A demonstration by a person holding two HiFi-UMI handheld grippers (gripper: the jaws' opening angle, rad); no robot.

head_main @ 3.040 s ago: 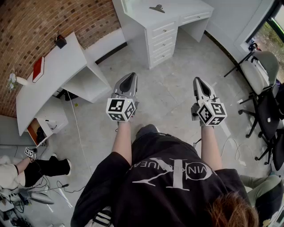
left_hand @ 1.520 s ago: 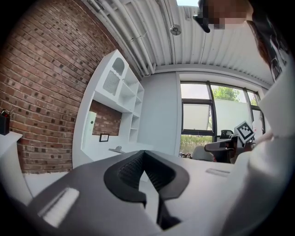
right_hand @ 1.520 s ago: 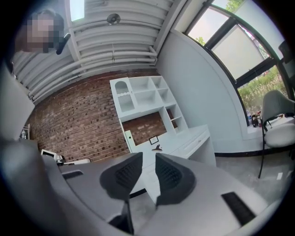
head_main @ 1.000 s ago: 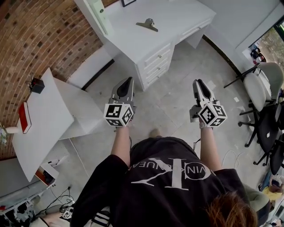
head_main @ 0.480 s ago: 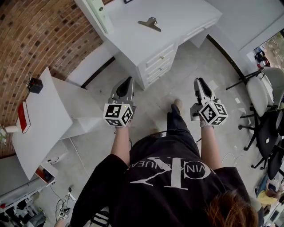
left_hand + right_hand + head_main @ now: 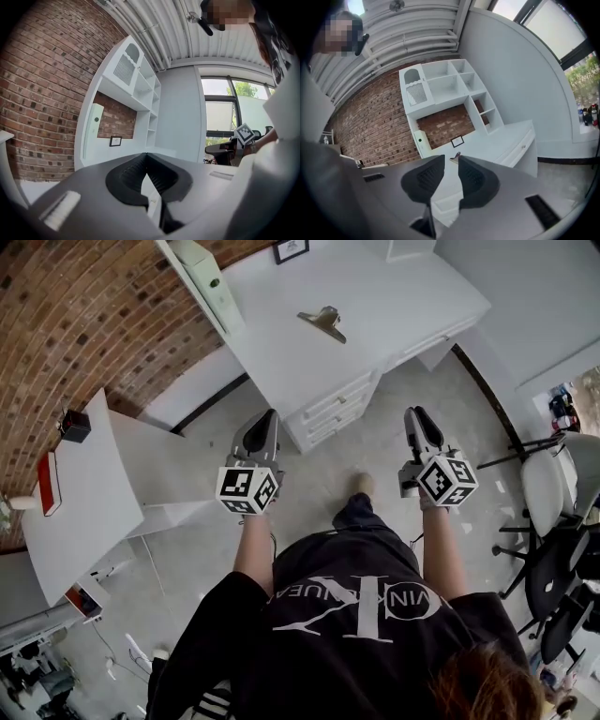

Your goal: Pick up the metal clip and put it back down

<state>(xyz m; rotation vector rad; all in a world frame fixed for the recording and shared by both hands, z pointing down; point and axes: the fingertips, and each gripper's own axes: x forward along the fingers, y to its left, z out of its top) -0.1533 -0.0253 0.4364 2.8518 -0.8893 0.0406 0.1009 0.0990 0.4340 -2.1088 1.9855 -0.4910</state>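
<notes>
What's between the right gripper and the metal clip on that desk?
Nothing in the way: in the head view, only floor, the desk's drawer front and bare desk top separate the right gripper from the metal clip.

Bright, even daylight, soft shadows.
Enters through window [image 6: 220,117] at 3 o'clock in left gripper view; washes white desk top [image 6: 403,296] at 12 in head view; fisheye-bent edges, black corners, soft close foreground.

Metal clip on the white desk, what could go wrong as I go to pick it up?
The metal clip lies on the desk, well beyond both grippers. The right gripper holds its jaws only narrowly apart and may shove the clip rather than straddle it. The left gripper is shut, useless until opened.
</notes>
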